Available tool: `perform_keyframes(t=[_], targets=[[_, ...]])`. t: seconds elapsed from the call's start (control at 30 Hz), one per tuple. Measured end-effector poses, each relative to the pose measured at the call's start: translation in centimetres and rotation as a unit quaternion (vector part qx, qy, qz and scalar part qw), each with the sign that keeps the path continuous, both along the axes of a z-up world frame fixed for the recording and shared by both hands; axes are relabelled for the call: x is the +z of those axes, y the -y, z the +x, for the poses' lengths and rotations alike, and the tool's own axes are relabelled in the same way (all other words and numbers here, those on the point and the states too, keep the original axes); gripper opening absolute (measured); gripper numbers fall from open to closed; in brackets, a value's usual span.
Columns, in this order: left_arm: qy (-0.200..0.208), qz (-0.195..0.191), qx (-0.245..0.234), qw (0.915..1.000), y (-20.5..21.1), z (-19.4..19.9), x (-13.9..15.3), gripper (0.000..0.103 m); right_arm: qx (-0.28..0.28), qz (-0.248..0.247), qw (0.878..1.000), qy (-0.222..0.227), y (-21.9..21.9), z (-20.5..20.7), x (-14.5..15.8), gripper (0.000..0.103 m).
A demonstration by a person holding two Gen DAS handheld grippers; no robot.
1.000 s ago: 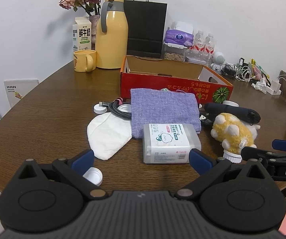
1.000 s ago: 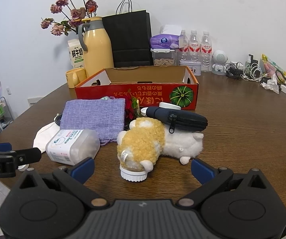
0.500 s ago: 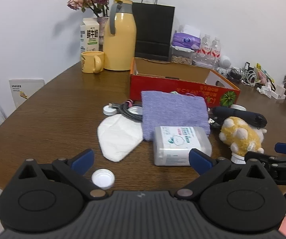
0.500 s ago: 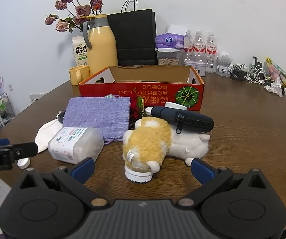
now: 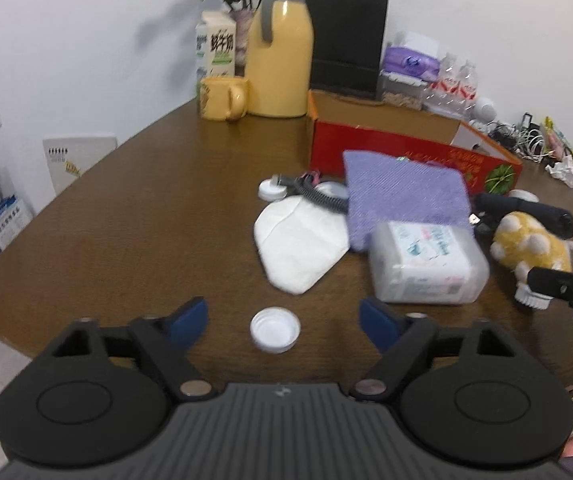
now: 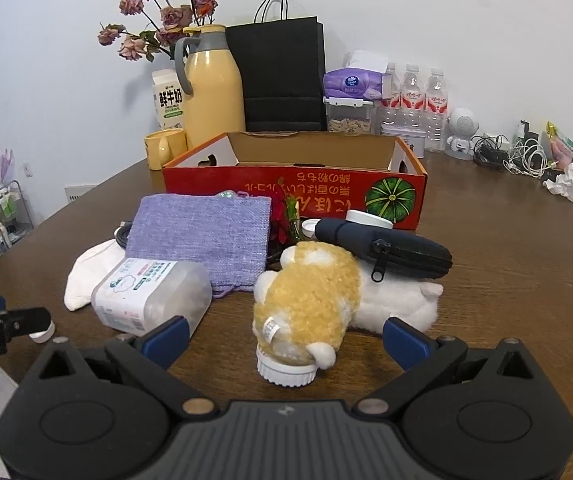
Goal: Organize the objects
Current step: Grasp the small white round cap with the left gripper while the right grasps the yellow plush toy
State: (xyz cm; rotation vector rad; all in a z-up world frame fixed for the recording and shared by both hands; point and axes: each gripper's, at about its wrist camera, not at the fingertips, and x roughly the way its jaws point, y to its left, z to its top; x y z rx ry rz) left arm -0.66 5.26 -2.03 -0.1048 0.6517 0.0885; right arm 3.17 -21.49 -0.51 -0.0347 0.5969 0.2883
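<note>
Your left gripper (image 5: 282, 318) has the small white bottle cap (image 5: 275, 329) lying between its blue pads near the front edge of the table (image 5: 134, 240); the jaws are closing on it but the pads are not yet touching it. The cap is a shallow ribbed plastic disc, open side up, light and likely to skid on the polished wood.

Just behind it lie a soft white face mask (image 5: 300, 246), a coiled black cable (image 5: 318, 196) and a second white cap (image 5: 271, 190). Beside those are a woven purple cloth (image 6: 202, 232) and a clear, rigid plastic tub (image 6: 152, 298) with a printed label, resting partly on the cloth.

Your right gripper (image 6: 284, 338) hangs wide open with nothing held, its pads either side of a fuzzy yellow-and-white plush toy (image 6: 314, 292) that sits over a ribbed white round base. A black zip pouch (image 6: 386, 250) lies just behind the plush.

The red cardboard box (image 6: 298, 194), toward the middle of the table, looks empty as far as its inside shows. So you appear to be at the start: everything is loose in front of the box, and all of it is left to sort.
</note>
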Motion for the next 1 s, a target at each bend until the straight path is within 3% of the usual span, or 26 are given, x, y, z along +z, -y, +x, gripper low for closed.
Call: perform_keyframes(t=[0.17, 0.23, 0.3, 0.5, 0.57, 0.63, 0.77, 0.83, 1.0], targets=[[-0.008, -0.007, -0.002, 0.9999, -0.4, 0.7, -1.0, 0.058, -0.003, -0.006, 1.0, -0.004, -0.3, 0.7, -0.4, 0.103], [-0.013, -0.008, -0.008, 0.9999, -0.4, 1.0, -1.3, 0.037, -0.007, -0.008, 1.0, -0.006, -0.4, 1.1, -0.5, 0.103], [-0.01, -0.003, -0.013, 0.9999, -0.3, 1.1, -1.6, 0.029, -0.012, -0.006, 1.0, -0.01, -0.2, 1.4, -0.6, 0.103], [-0.005, -0.007, -0.016, 0.9998, -0.2, 1.1, -1.7, 0.029, -0.019, 0.004, 1.0, -0.015, 0.0, 2.4, -0.7, 0.103], [-0.004, -0.009, -0.015, 0.9998, -0.2, 1.1, -1.7, 0.029, -0.02, 0.007, 1.0, -0.014, 0.1, 2.8, -0.8, 0.098], [-0.003, -0.01, -0.015, 0.9998, -0.2, 1.2, -1.7, 0.029, -0.022, 0.009, 1.0, -0.016, 0.1, 3.1, -0.8, 0.088], [-0.003, -0.012, -0.016, 0.9998, -0.2, 1.4, -1.8, 0.029, -0.023, 0.007, 1.0, -0.017, 0.1, 3.6, -0.9, 0.079], [-0.003, -0.014, -0.015, 0.9998, -0.2, 1.4, -1.7, 0.029, -0.022, 0.004, 1.0, -0.018, 0.1, 3.8, -0.9, 0.067], [-0.003, -0.017, -0.014, 0.9997, -0.2, 1.5, -1.6, 0.029, -0.011, 0.026, 0.999, -0.028, 0.7, 4.3, -1.0, 0.054]])
